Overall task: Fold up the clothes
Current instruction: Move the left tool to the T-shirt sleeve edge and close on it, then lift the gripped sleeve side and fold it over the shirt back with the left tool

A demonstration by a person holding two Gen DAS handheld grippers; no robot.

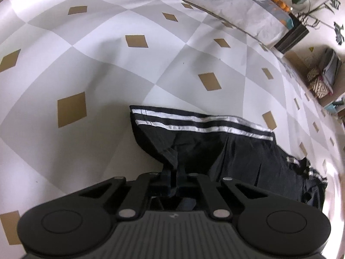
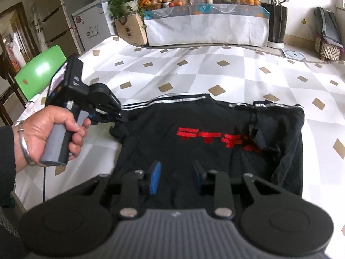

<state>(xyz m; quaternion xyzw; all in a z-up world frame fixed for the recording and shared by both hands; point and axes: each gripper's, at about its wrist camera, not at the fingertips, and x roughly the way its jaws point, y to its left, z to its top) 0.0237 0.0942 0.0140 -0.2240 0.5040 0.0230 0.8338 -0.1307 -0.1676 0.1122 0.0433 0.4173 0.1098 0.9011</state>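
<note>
Black fabric with two white stripes fills the lower middle of the left wrist view: a black track jacket [image 1: 215,146] lies on the checked tablecloth [image 1: 86,54], its striped edge running from the centre off to the right. The left gripper [image 1: 174,183] has its fingers drawn together on a pinch of the jacket's near left corner, and the cloth rises in a taut peak from the table up into the jaws. From these fingers, the body of the garment stretches ahead and to the right.

In the right wrist view the jacket [image 2: 194,151] lies spread, red lettering uppermost, its long axis across the picture; the sleeve on the right is bunched and doubled over onto the body. The right gripper [image 2: 176,177] hangs over the near hem with its blue-padded fingers [image 2: 155,178] apart and nothing between them. A hand [image 2: 49,133] holds the left gripper [image 2: 117,116] at the jacket's left edge, clamped on cloth by the striped sleeve.

My judgement: the left side is the one held, so any fold would carry it rightward across the lettering; the right gripper is nearer the hem.
</note>
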